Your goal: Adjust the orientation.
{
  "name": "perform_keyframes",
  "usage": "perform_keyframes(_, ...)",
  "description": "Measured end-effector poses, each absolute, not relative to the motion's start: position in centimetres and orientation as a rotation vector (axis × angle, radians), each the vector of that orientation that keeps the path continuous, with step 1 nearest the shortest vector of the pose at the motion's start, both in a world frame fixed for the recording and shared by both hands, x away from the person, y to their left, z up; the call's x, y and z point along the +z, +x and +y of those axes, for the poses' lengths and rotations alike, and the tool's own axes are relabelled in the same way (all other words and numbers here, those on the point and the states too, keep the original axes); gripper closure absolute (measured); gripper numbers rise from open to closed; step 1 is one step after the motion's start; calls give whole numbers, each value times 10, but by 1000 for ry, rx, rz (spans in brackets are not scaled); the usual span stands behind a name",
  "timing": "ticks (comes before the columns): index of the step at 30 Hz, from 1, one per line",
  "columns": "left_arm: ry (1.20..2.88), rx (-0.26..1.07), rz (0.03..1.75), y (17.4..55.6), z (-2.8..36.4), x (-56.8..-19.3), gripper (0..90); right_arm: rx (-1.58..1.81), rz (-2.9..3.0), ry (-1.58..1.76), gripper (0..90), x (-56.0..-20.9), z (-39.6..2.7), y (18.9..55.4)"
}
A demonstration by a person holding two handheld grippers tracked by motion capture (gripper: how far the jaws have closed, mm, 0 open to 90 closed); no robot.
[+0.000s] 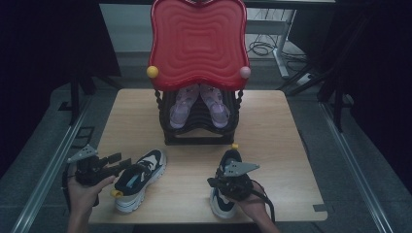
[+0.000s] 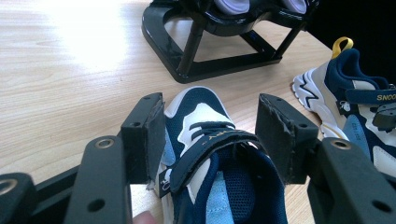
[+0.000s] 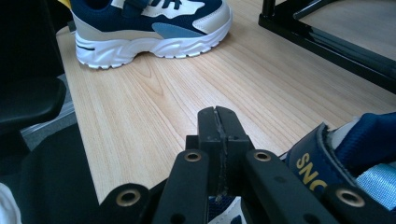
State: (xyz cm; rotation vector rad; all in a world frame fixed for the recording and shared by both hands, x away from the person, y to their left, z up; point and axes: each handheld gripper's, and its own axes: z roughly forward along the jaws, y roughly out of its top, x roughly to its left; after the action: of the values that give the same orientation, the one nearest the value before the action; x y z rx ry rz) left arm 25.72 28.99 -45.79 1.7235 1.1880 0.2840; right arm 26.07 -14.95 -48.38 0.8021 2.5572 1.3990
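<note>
Two navy-and-white children's sneakers lie on the wooden table point(image 1: 272, 126). My left gripper point(image 1: 121, 162) point(image 2: 210, 116) reaches in from the left, and its jaws straddle the left sneaker point(image 1: 141, 177) point(image 2: 205, 140) across its strap and collar. Both pads point(image 2: 152, 135) sit against the shoe's sides. The left sneaker point(image 3: 149, 23) also lies far off in the right gripper view. My right gripper point(image 1: 214, 182) point(image 3: 218, 114) is shut with nothing between its jaws. It hovers over the right sneaker point(image 1: 224, 201) point(image 2: 355, 107), whose navy strap point(image 3: 322, 158) is just beside it.
A black shoe rack point(image 1: 199, 138) point(image 2: 205, 70) stands at the table's far middle, holding a pair of pale purple sandals point(image 1: 182, 104). A wavy red tray point(image 1: 199, 43) tops it. Bare wood lies between the sneakers and at both sides of the rack.
</note>
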Motion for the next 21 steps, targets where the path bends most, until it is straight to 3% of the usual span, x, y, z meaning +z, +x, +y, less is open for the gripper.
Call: perform_keyframes(21,1728,279,1188,258,289,-459,428,1295,2622,818,893,-503,-149,253)
